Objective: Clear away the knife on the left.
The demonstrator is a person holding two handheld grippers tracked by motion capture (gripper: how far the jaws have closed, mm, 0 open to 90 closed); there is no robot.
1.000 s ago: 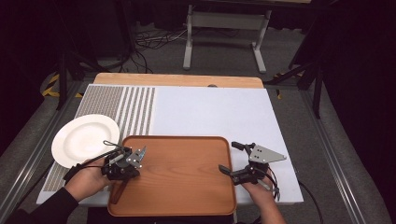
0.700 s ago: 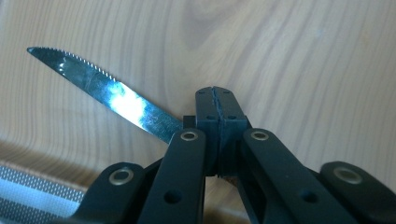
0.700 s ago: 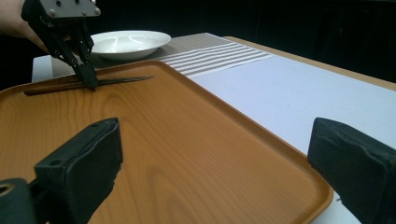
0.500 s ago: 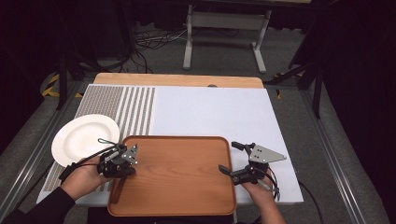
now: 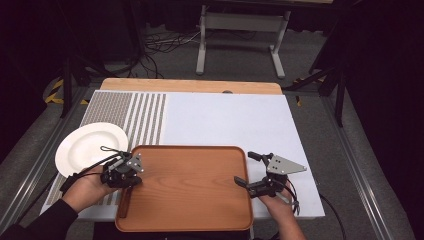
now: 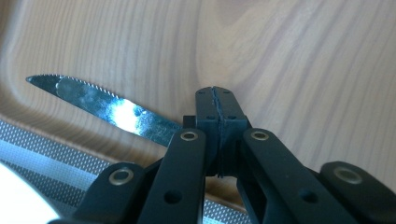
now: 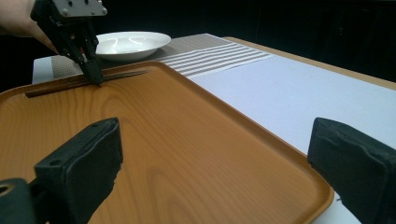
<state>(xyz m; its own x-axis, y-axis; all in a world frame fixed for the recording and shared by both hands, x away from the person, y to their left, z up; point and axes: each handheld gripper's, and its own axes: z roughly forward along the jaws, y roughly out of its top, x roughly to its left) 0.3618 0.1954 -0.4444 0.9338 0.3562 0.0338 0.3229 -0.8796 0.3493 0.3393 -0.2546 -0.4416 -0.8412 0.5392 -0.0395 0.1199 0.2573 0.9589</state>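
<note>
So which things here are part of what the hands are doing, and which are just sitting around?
In use:
- knife, gripped by the shut left gripper
- wooden tray, where the knife lies along the left edge

Lying about:
- white plate, beside the tray on the striped placemat
- right gripper, open, holding nothing

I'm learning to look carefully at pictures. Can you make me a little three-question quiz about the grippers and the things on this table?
1. True or false: the left gripper has its jaws shut on a knife.
2. Where does the knife lie? A) on the white plate B) along the left edge of the wooden tray C) on the striped mat
3. Fill the gap: the right gripper, by the tray's right edge, has its jaws ____.

Key
1. True: the jaws pinch the knife where blade meets handle.
2. B: it lies inside the wooden tray; the white plate sits beside the tray.
3. Open, holding nothing.
</note>
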